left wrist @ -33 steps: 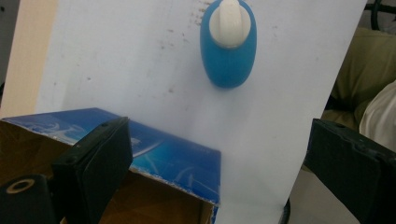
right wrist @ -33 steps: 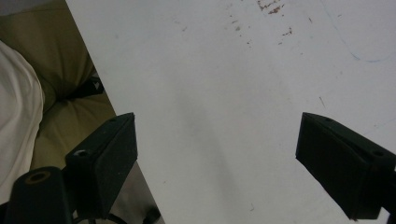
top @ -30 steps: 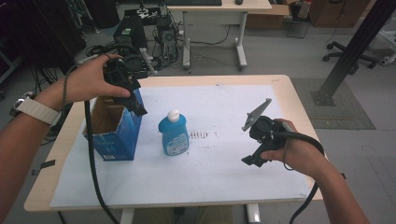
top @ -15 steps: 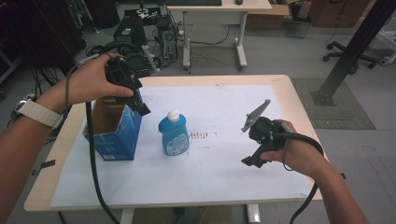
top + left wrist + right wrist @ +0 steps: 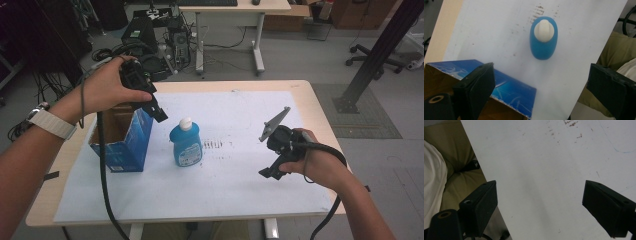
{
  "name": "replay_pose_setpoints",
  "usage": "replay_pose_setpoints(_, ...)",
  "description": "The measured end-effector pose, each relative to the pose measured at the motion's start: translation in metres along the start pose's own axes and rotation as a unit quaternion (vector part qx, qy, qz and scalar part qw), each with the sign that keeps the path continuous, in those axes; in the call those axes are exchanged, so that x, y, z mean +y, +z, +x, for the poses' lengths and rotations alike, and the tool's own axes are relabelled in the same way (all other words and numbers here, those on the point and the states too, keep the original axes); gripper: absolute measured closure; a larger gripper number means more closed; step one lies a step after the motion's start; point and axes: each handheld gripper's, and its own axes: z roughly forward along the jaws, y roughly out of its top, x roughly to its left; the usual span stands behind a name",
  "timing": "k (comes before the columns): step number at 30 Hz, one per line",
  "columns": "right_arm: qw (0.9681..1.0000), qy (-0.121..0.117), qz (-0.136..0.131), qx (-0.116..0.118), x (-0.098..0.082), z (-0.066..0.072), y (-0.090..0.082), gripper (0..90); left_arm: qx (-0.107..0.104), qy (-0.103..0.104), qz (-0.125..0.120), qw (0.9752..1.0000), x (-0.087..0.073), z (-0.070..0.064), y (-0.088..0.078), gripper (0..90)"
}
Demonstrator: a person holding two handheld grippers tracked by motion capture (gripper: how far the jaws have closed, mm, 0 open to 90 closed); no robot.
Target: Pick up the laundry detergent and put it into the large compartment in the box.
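The left tongs (image 5: 159,114) stand wide open and empty, held above the near edge of an open blue cardboard box (image 5: 122,142); in the left gripper view their two black jaws frame the scene with nothing between them. Just beyond and below them stands a squat blue plastic dish-soap bottle with a white cap (image 5: 186,144), upright on the white paper sheet (image 5: 225,185) that covers the wooden tabletop (image 5: 312,102), just beside the box but apart from it. Seen from the left gripper view, the bottle (image 5: 543,37) lies ahead of the jaws and a little off their midline.

The bottle looks light to moderate in weight, with smooth, probably slippery walls that may give a little when squeezed. Its broad flat body seems the safer hold, across the narrow depth below the shoulder; the cap is small and rounded, and a grip there could slip.

The right tongs (image 5: 272,172) are also spread wide and empty, hovering over bare paper well apart from the bottle.
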Motion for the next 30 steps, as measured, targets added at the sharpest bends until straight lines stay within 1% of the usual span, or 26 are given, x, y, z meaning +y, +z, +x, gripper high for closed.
replay_pose_setpoints(10, 1.0000, 0.000, 0.001, 0.002, -0.002, 0.000, 0.001, 13.1, -0.004, -0.004, 0.000, 1.0000, 0.007, -0.003, 0.004, 7.6)
replay_pose_setpoints(11, 1.0000, -0.001, 0.002, 0.002, -0.002, 0.000, 0.001, 13.0, -0.004, -0.004, 0.003, 1.0000, 0.009, -0.004, 0.006, 7.5)
replay_pose_setpoints(15, 1.0000, -0.001, 0.001, 0.003, -0.001, 0.000, 0.002, 13.1, -0.007, -0.006, 0.003, 1.0000, 0.012, -0.005, 0.008, 7.6)
replay_pose_setpoints(18, 1.0000, -0.001, 0.002, 0.003, -0.002, 0.000, 0.002, 13.1, -0.006, -0.002, 0.008, 0.9999, 0.015, -0.005, 0.012, 7.6)
replay_pose_setpoints(19, 1.0000, 0.000, 0.001, 0.003, -0.002, 0.000, 0.002, 13.0, -0.010, -0.003, 0.010, 0.9999, 0.016, -0.004, 0.016, 7.6)
replay_pose_setpoints(21, 1.0000, -0.001, 0.001, 0.004, -0.003, 0.000, 0.003, 13.0, -0.012, -0.002, 0.012, 0.9999, 0.017, -0.003, 0.018, 7.6)
replay_pose_setpoints(24, 1.0000, -0.002, 0.001, 0.004, -0.004, 0.000, 0.003, 13.0, -0.024, 0.000, 0.011, 0.9997, 0.018, -0.001, 0.023, 7.4)
replay_pose_setpoints(27, 1.0000, 0.000, 0.001, 0.004, -0.005, -0.001, 0.003, 13.0, -0.027, 0.001, 0.009, 0.9996, 0.019, 0.001, 0.026, 4.1)
replay_pose_setpoints(30, 1.0000, 0.002, 0.001, 0.003, -0.006, -0.001, 0.003, 13.1, -0.035, 0.010, 0.006, 0.9993, 0.020, 0.002, 0.029, 4.3)
